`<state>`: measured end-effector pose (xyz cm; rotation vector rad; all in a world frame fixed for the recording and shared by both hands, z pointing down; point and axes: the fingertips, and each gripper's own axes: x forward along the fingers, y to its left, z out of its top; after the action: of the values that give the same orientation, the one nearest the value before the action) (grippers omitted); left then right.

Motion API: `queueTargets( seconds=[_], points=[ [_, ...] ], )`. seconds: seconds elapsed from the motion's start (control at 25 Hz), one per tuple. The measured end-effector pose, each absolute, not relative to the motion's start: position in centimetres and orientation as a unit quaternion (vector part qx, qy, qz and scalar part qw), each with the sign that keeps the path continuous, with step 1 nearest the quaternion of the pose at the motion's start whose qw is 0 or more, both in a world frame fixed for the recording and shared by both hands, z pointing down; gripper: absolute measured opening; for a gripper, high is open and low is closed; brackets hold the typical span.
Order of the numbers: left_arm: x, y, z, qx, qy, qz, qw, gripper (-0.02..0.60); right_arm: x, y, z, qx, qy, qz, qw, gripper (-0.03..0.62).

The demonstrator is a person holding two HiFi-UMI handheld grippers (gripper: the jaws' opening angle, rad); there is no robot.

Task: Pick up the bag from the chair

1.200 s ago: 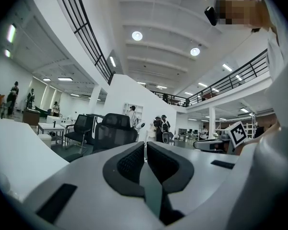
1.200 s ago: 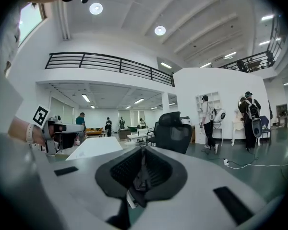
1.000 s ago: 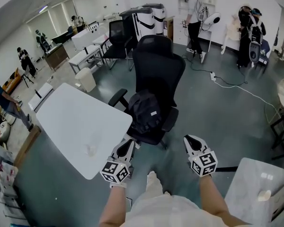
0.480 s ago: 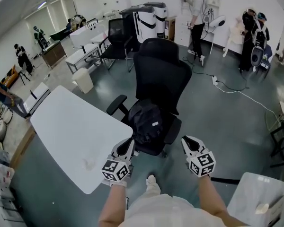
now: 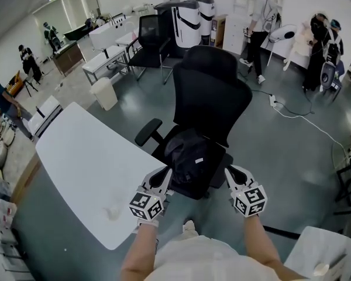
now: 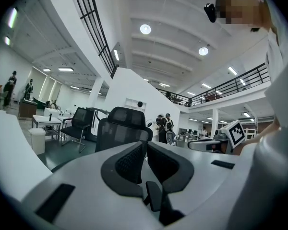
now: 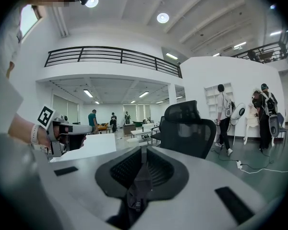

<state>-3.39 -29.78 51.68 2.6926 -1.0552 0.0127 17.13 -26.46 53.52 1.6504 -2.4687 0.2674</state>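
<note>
I have both forearms stretched forward from the body, side by side, each holding its claw pointed ahead at the black chair. The left claw has its tip over the front left edge of the seat. Its own camera shows the two pads pressed together at the tip with nothing between them. The right claw sits at the front right edge of the seat, also pressed together and empty.

The black bag lies on the seat, slumped against the backrest. It is between the two claws and slightly ahead of them, just beside the left claw's tip and a little further from the right. Neither claw touches it. The white table spreads out to the left of the left claw.
</note>
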Motion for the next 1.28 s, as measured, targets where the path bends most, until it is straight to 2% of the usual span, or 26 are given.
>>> queueTargets(
  seconds=[0.52,0.56,0.64,0.88,1.28],
  points=[
    [-4.9,-33.4,54.6,0.926,-0.351,0.025,0.140,0.031,14.6,-31.1,55.4,0.545,-0.827,0.098,0.100,0.025],
    [-5.0,-33.6,55.0,0.925,-0.350,0.026,0.142,0.031,14.3,-31.4,55.8,0.542,-0.828,0.098,0.107,0.028],
    [-4.9,-33.9,55.5,0.925,-0.350,0.028,0.146,0.031,14.0,-31.9,56.4,0.535,-0.830,0.098,0.121,0.075],
    [-4.3,-35.2,56.4,0.924,-0.350,0.037,0.152,0.032,13.5,-33.7,57.6,0.511,-0.841,0.096,0.149,0.091],
    [-2.3,-38.0,58.4,0.922,-0.344,0.069,0.164,0.094,13.4,-37.3,59.4,0.471,-0.859,0.106,0.169,0.120]
  ],
)
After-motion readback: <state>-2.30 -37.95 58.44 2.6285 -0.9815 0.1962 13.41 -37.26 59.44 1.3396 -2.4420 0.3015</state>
